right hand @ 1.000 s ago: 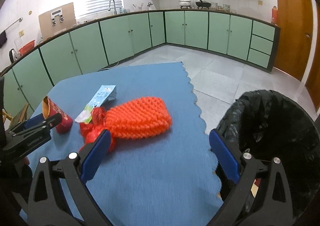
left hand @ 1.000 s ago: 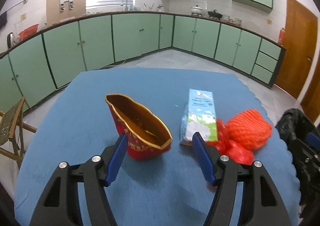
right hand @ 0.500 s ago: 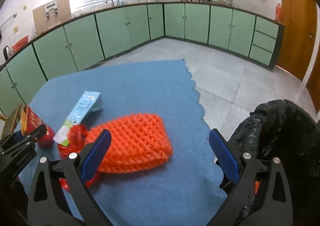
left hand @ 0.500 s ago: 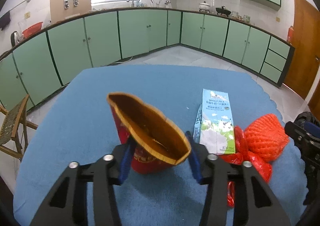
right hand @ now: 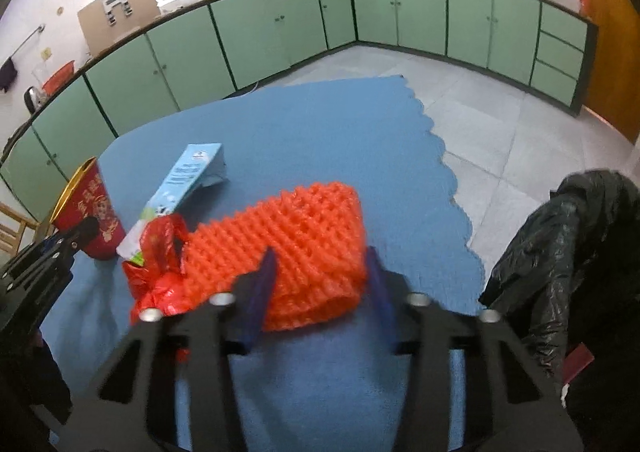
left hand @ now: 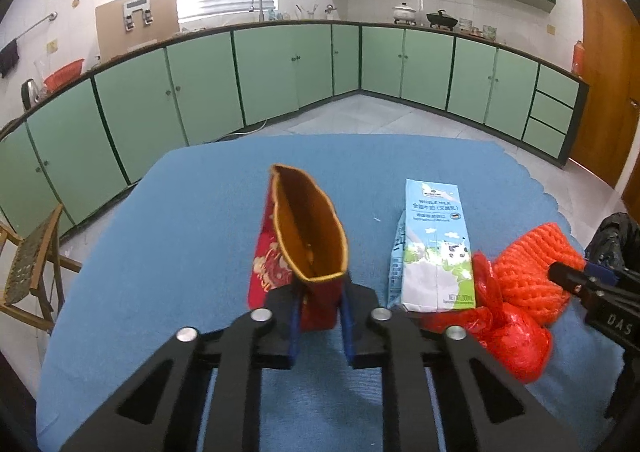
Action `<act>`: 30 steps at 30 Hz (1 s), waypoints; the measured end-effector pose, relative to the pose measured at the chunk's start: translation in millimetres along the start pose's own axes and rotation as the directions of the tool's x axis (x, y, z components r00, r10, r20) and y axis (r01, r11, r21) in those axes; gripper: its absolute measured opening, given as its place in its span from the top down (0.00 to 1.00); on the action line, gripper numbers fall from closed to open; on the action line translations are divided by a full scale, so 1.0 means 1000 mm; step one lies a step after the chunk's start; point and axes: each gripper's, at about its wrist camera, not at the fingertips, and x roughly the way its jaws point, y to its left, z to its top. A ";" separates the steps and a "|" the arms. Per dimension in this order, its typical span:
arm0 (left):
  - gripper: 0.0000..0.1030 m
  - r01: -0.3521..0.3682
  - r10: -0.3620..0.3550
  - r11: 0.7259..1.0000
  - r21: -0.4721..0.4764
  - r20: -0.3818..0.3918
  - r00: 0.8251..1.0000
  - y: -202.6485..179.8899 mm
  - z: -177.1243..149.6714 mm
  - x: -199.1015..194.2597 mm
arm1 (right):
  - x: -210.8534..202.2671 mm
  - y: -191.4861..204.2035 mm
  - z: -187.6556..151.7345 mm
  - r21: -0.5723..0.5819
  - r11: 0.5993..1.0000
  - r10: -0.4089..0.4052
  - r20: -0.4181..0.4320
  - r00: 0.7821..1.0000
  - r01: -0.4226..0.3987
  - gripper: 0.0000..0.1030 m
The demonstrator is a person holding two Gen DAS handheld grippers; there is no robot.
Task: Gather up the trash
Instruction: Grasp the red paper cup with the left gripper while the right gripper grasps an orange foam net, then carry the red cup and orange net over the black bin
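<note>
The left hand-held gripper (left hand: 320,310) has just closed on a squashed red paper cup (left hand: 304,248) with a gold rim. The right hand-held gripper (right hand: 320,284) has just closed onto orange foam netting (right hand: 288,240).

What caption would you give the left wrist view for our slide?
Left gripper squeezes a red paper cup on the blue cloth, beside a milk carton.

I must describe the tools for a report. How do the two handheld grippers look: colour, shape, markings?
Both are alike. The left gripper and the right gripper have matte black frames with triangular cut-outs and round silver screw heads. Their fingers carry flat blue pads. In the left wrist view, the right gripper's body shows white letters "DAS". No cables, hands or sleeves are visible.
</note>
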 end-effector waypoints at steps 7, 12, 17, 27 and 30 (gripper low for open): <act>0.89 0.010 -0.009 1.000 -0.015 0.015 1.000 0.006 0.006 -0.013 | -0.034 0.006 0.006 -0.006 0.999 0.033 0.064 0.997 -0.033 0.79; 0.89 0.017 -0.018 1.000 0.005 0.046 0.999 0.004 0.012 -0.041 | -0.062 0.010 0.012 -0.016 0.999 0.038 0.116 0.993 -0.036 0.79; 0.89 0.046 -0.046 0.999 0.012 0.069 0.997 0.002 0.019 -0.067 | -0.087 0.014 0.016 -0.025 0.999 0.031 0.156 0.987 -0.027 0.79; 0.89 0.110 -0.112 0.993 0.033 0.100 0.989 -0.007 0.022 -0.113 | -0.133 0.023 0.012 -0.044 0.999 0.018 0.210 0.977 -0.009 0.79; 0.89 0.128 -0.131 0.991 0.031 0.113 0.985 -0.006 0.022 -0.126 | -0.149 0.022 0.009 -0.039 0.999 0.020 0.230 0.973 -0.011 0.79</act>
